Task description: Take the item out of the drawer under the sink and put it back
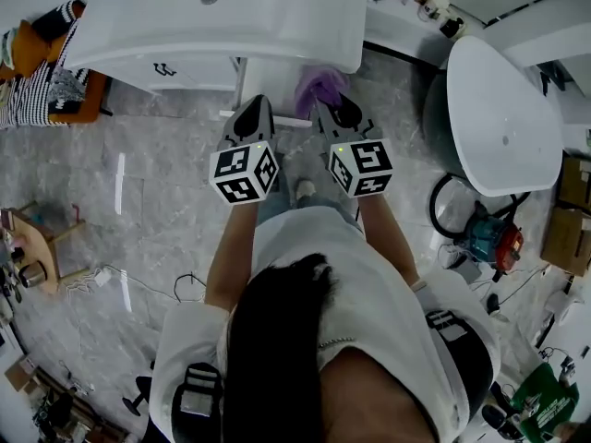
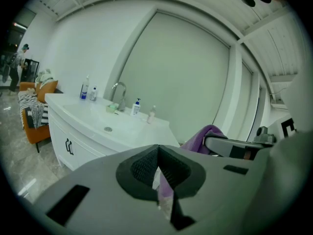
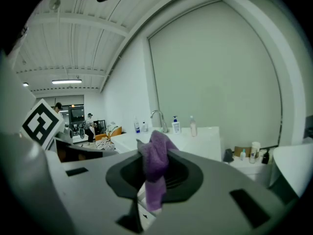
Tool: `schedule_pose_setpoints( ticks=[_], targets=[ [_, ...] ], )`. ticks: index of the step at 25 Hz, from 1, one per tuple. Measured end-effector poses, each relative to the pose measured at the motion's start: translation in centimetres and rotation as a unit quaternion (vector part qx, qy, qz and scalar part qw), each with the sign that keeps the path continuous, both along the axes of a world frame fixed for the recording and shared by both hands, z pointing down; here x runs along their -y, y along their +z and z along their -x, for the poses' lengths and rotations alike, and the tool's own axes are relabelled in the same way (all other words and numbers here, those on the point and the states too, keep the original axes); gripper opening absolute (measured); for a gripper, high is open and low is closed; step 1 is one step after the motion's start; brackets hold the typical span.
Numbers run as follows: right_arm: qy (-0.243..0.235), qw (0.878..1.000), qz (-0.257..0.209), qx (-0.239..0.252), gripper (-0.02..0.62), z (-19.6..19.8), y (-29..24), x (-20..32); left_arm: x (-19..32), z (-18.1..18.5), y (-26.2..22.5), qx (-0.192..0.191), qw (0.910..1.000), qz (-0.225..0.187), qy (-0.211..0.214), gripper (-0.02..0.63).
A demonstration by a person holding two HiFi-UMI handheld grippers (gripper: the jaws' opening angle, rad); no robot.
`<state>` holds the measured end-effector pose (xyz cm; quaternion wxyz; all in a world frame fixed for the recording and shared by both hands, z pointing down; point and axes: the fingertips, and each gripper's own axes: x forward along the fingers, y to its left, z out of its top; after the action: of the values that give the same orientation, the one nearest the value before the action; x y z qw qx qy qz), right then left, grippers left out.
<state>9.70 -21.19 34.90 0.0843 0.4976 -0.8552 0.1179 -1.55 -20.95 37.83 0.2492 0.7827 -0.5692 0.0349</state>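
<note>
A: Where is the cloth [image 3: 155, 166] now?

B: The right gripper [image 1: 340, 116] has it. The jaws stand narrow and pinch the purple cloth near its middle, so one bunch stands above the pads and a tail hangs below. In the head view it is up in the air, just over the right part of the open drawer [image 1: 268, 116] under the sink [image 1: 277, 26].

A: And the left gripper [image 2: 157, 170]?

B: Its jaws are together with nothing between them. The purple seen through the slit is the cloth beyond it. It hovers beside the right one, above the drawer's front edge.

A: So the cloth is out. What does putting it back ask for?

B: Probably a straight lowering. The person should bring the right gripper down until the hanging tail lies on the drawer floor, and only then part the jaws. Dropped from up there, a limp cloth may drape over the front edge or the side wall.

A: Anything to watch?

B: The sink's overhang, most likely. The gripper should go in low and from the front, clear of the rim. The left gripper seems best kept off to the side, ready at the drawer front to push it shut once the cloth is fully inside.
</note>
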Motion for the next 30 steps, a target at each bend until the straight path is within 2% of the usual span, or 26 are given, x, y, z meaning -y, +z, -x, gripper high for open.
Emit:
schedule_pose_setpoints(
  ticks=[24, 30],
  targets=[
    [-0.014, 1.0, -0.015, 0.001, 0.061, 2.4, -0.9, -2.3, -1.4, -1.7, -1.5, 0.019, 0.9994, -0.021, 0.018, 0.003],
    [-0.015, 1.0, -0.006, -0.005, 0.061, 2.7, -0.3, -2.9, -2.1, -1.8, -1.6, 0.043, 0.9979, -0.036, 0.034, 0.003]
  ],
)
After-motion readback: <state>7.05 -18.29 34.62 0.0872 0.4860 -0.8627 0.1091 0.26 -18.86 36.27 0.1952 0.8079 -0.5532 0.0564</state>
